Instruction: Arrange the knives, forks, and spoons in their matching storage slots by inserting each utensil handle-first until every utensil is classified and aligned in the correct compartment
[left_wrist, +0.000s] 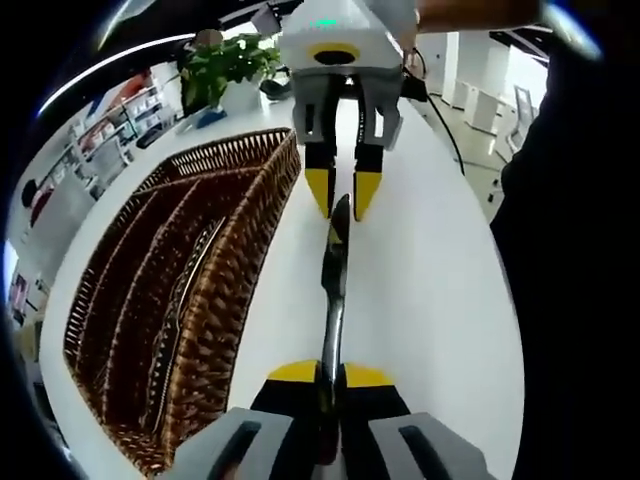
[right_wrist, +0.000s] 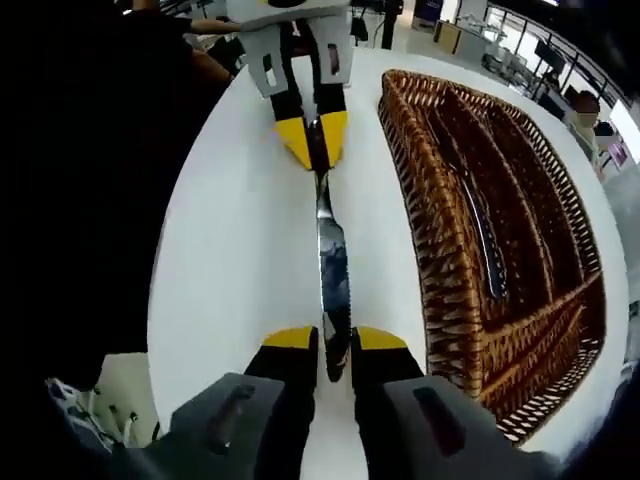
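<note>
A table knife (left_wrist: 334, 300) is suspended between the two grippers above the white desk (left_wrist: 430, 290), just beside the wicker tray (left_wrist: 190, 300). The left gripper (left_wrist: 330, 375) has its fingers closed on the near end of the knife in the left gripper view; the right gripper (left_wrist: 341, 195) meets the far end, its yellow fingertips at either side of the tip. In the right gripper view, the right gripper (right_wrist: 335, 340) has its fingers narrowed around the blade end (right_wrist: 333, 270), and the left gripper (right_wrist: 312, 140) grips the far end. The tray's long compartments (right_wrist: 490, 230) contain at least one utensil (right_wrist: 485, 240). A potted plant (left_wrist: 225, 65) stands at the far desk edge.
</note>
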